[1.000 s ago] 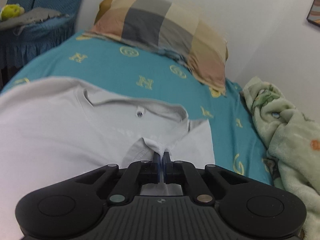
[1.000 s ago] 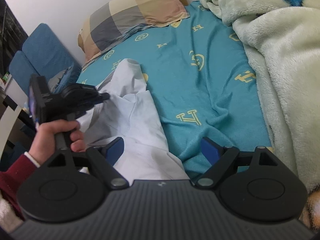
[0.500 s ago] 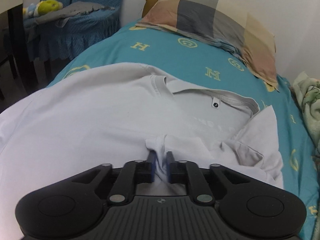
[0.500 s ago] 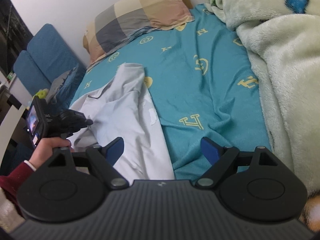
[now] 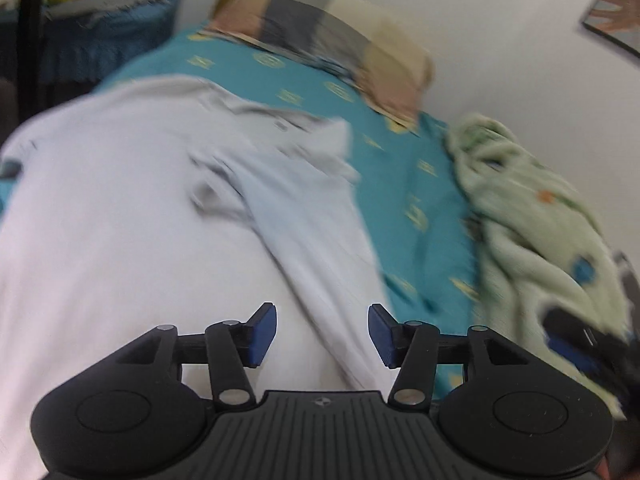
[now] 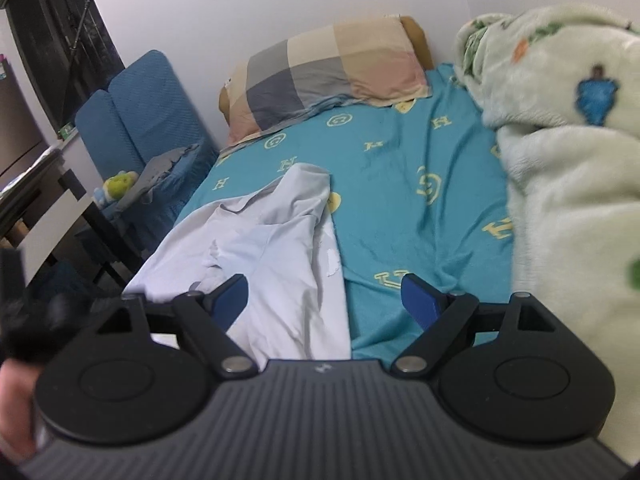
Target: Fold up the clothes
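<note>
**Shirt half-folded on bed, both grippers empty**

White shirt (image 6: pixel 276 240) lies on teal bedsheet (image 6: pixel 400 200), its right side lapped over the body, sleeve bunched near collar. Left gripper (image 5: pixel 322 334) jaws wide, nothing in them, over shirt. Right gripper (image 6: pixel 324 300) also wide, empty, at shirt's right edge. Pillow (image 6: pixel 328 76) at head, fleece blanket (image 6: pixel 560 160) to the right.

Risk: the lapped side looks crooked & rumpled; folding on w/o smoothing could lock creases in. Left view blurred, so a grab may miss the edge.
</note>
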